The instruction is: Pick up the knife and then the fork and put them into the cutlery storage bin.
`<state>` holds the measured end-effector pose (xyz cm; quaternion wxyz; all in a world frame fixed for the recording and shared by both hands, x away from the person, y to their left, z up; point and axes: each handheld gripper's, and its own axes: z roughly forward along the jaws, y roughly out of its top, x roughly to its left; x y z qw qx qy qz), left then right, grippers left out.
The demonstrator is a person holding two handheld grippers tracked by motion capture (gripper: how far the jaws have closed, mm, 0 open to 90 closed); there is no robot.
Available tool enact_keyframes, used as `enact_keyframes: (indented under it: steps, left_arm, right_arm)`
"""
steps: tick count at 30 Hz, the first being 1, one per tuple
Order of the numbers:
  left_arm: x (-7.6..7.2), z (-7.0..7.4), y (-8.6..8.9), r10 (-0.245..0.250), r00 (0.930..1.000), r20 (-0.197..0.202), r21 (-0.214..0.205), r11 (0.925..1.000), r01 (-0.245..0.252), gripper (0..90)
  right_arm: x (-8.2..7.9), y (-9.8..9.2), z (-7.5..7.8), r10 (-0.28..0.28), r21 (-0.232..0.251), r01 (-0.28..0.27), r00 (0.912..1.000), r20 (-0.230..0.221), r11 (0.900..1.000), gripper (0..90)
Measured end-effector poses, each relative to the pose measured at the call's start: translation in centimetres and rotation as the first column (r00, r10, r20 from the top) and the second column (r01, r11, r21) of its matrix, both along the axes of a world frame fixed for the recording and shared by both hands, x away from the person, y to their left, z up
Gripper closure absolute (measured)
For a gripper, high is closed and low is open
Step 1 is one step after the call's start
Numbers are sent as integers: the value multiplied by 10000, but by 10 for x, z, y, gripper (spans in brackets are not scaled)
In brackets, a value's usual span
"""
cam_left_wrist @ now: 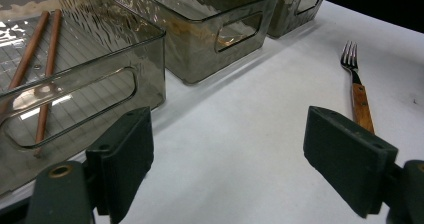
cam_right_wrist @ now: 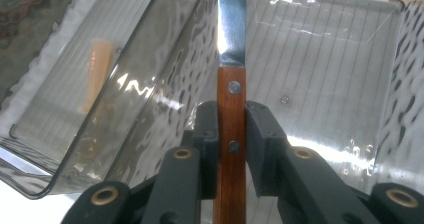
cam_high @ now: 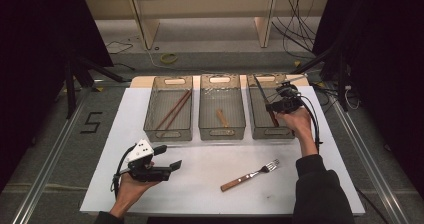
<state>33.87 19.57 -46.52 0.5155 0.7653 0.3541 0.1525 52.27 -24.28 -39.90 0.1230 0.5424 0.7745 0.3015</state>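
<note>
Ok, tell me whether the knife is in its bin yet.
Not yet: the right gripper holds the knife by its handle over the right bin.

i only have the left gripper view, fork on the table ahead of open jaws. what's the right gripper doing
Observer: The right gripper is shut on a knife by its wooden handle.
Operator: where is it
Observer: Over the right bin, the knife's blade pointing toward the far end.
Operator: anything in the middle bin
Observer: One short wooden piece lies on the floor of the middle bin; I cannot tell what it is.
Operator: is the fork clear of both hands
Observer: Yes, the fork lies alone between them, tines toward the bins.
</note>
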Motion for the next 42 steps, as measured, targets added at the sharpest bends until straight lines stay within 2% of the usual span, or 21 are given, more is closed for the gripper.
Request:
enact_keyframes:
  steps: [8,10,11,15,20,24,29,35,37,42]
  left_arm:
    - [0,0,0,0,10000,0,6,10000,0,194]
    - [0,0,0,18,10000,-4,-26,10000,-18,195]
    - [0,0,0,19,10000,-8,-22,10000,-19,194]
    - [0,0,0,0,10000,-22,-3,10000,0,194]
    - [0,0,0,21,10000,-25,-33,10000,-21,195]
    - [0,0,0,12,10000,-25,-15,10000,-13,194]
    - [0,0,0,-4,10000,-32,31,10000,4,194]
    - [0,0,0,10,10000,-9,31,10000,-10,194]
    - [0,0,0,4,10000,0,46,10000,-4,194]
    - [0,0,0,2,10000,21,51,10000,-2,194]
  right_arm:
    - [1,-1,-9,-283,-170,278,9993,-250,9995,753]
    - [2,-2,-11,-258,182,265,9990,-358,9995,636]
    - [2,-2,-11,-242,271,253,9989,-399,9993,612]
    - [-2,-1,-4,39,489,-34,9999,-107,9988,564]
    - [-13,4,6,581,483,-596,9978,309,9971,499]
    - [-31,13,13,1245,739,-1298,9896,722,9888,465]
    - [-62,29,13,2021,496,-2092,9720,1202,9766,428]
    - [-100,46,4,2697,563,-2795,9529,1389,9585,418]
    - [-108,52,1,2950,403,-3023,9465,1306,9524,417]
    - [-125,67,-10,3349,439,-3425,9339,1249,9385,426]
